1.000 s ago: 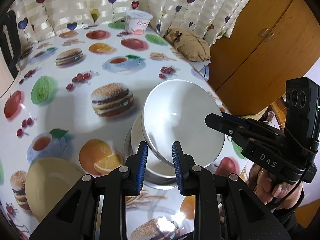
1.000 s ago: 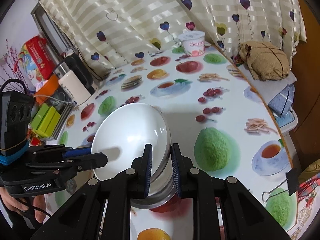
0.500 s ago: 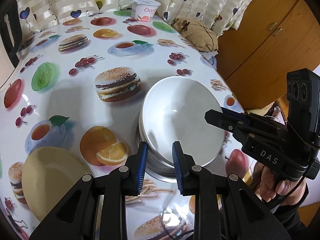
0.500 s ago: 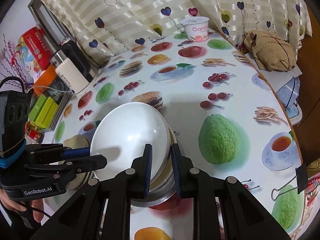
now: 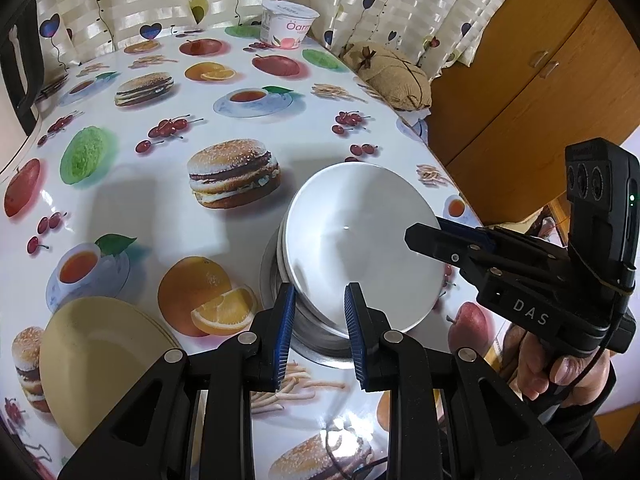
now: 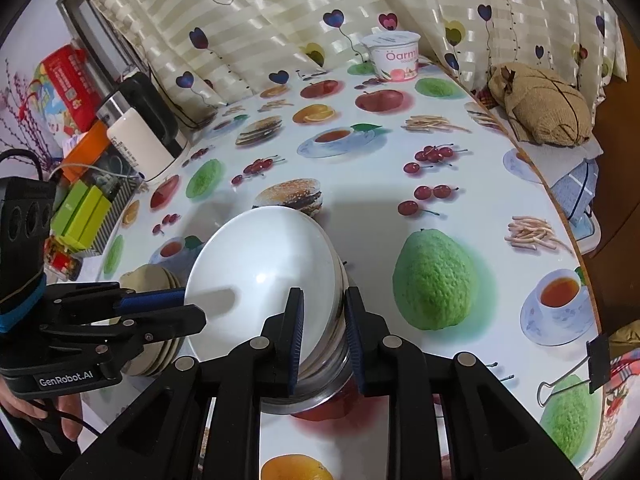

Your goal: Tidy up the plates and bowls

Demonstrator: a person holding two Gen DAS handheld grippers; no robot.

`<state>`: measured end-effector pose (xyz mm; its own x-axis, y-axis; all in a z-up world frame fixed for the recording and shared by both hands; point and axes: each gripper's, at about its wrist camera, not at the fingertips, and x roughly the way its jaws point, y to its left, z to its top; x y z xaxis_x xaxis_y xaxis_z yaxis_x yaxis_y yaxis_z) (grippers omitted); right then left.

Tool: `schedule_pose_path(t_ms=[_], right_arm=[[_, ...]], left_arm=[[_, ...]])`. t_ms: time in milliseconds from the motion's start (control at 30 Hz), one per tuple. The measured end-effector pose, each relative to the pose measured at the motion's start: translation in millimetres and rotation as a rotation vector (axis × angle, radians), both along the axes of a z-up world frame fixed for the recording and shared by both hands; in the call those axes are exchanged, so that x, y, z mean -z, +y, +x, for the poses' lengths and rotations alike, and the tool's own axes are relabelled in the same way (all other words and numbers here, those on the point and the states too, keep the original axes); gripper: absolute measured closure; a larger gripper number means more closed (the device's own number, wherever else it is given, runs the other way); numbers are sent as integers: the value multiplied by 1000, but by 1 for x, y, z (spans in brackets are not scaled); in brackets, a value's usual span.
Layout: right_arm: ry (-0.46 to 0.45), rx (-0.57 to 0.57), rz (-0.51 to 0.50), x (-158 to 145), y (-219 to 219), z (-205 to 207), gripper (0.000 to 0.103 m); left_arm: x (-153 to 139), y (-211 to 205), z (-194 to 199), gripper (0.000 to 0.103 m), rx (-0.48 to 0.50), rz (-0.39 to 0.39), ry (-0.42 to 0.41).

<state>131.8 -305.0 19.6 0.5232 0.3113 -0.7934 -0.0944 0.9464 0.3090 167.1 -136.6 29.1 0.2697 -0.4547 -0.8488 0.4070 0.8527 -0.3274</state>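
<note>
Both grippers, left gripper and right gripper, jaws spread, flank the tilted white ceramic bowl at frame centre, resting in the steel bowl stack, probably to seat it level.

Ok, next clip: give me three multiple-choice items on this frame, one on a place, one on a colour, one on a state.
1. Where does the white bowl sit?
A. on the stack in the steel bowl
B. on the yellow plates
C. beside the yogurt cup

2. What colour are the finger pads of the left gripper?
A. red
B. blue
C. green

3. How does the right gripper stand?
A. shut on a plate
B. out of view
C. open, straddling the stack's rim

Answers: 1 A, the bowl rests nested atop white dishes in the steel bowl. 2 B, both pads show blue. 3 C, a gap shows between the pads, with the rim inside.
</note>
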Motion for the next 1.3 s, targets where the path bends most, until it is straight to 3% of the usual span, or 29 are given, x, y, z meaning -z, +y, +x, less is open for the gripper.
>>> schedule_pose_path(t_ms=[533, 867, 1300], right_arm=[[-6, 0, 24, -2, -1, 0, 80], [-61, -6, 24, -10, -4, -14, 79], [-167, -45, -26, -24, -1, -53, 73]], left_arm=[[-2, 10, 0, 78, -16, -76, -24], [-18, 18, -26, 78, -29, -132, -155], [-11, 27, -57, 78, -62, -135, -227]])
